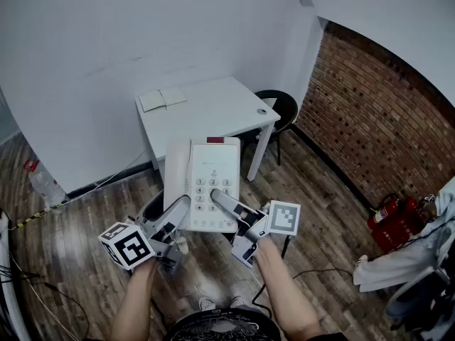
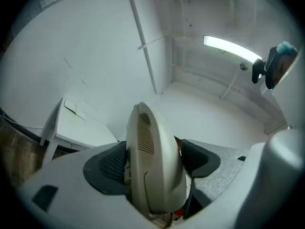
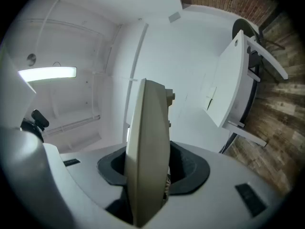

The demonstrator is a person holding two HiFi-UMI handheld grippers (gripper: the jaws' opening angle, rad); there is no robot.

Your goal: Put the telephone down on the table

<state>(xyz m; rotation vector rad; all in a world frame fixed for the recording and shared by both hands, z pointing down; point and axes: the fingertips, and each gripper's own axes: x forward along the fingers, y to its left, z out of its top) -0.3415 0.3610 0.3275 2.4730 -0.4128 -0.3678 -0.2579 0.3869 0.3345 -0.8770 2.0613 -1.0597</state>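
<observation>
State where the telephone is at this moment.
Centre of the head view: the telephone is held in the air, its near end clamped by the left gripper and the right gripper, with the white table beyond it.

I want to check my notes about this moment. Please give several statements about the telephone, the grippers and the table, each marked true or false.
1. The telephone lies on the table. False: it is held in the air, short of the table.
2. The left gripper and the right gripper each have jaws shut on the telephone. True.
3. A notebook lies on the table. True.
4. The black stool stands left of the table. False: it stands at its right.
</observation>
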